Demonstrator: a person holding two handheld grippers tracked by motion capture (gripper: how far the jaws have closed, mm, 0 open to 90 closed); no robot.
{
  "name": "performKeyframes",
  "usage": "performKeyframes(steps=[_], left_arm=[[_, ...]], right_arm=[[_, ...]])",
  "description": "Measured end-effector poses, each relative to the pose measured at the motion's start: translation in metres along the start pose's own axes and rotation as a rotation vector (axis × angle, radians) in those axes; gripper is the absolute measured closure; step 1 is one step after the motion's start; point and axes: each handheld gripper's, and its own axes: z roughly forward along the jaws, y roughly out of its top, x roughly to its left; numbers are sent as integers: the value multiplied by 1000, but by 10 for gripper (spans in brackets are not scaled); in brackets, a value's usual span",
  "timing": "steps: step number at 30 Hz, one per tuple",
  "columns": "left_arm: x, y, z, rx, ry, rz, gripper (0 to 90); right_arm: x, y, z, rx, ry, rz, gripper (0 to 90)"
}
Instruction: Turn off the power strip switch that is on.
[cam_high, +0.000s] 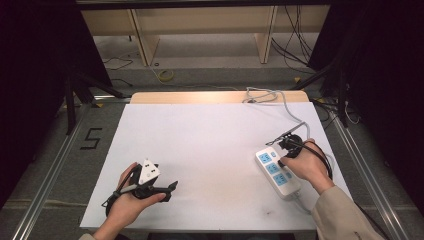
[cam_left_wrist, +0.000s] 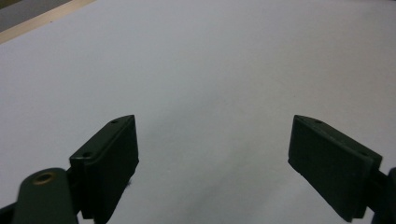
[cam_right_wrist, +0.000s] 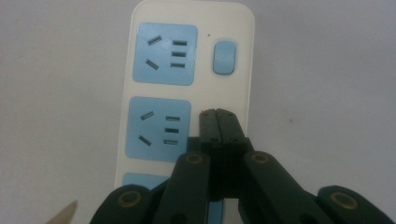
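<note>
A white power strip (cam_high: 278, 173) with blue sockets lies at the table's right side. In the right gripper view the power strip (cam_right_wrist: 245, 88) runs away from me, with a blue rocker switch (cam_right_wrist: 223, 57) beside its far socket (cam_right_wrist: 162, 53). My right gripper (cam_right_wrist: 217, 112) is shut with nothing between its jaws. Its tips sit over the strip's right edge beside the second socket (cam_right_wrist: 159, 128), and they hide what lies under them. In the high view the right gripper (cam_high: 282, 159) is under the person's right hand. My left gripper (cam_high: 171, 191) rests low at the front left and is open (cam_left_wrist: 212, 126) over bare white table.
A white sheet (cam_high: 210, 140) covers the table. A grey cable (cam_high: 280, 100) trails off the back right corner. The strip's own cord leaves at its near end (cam_high: 301, 201). Metal rails and dark floor flank the table.
</note>
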Motion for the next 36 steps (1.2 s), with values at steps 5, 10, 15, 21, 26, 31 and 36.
performKeyframes(steps=[5,10,15,21,26,31,36], left_arm=[[0,0,0,-2,-2,-3,155],[0,0,0,-1,-1,-3,155],[0,0,0,-2,-1,-3,155],[0,0,1,-2,-3,-4,155],[0,0,1,0,-3,-4,155],[0,0,1,-2,-2,-6,155],[0,0,1,0,-2,-4,155]], right_arm=[[1,0,0,-3,-5,-2,900],[0,0,0,-3,-3,-6,900],[0,0,-1,-4,-4,-5,900],[0,0,-1,-7,-1,-7,900],[0,-1,-1,-8,-1,-8,900],[0,-1,-3,-18,5,-3,900],[-1,-2,-5,-37,-2,-9,900]])
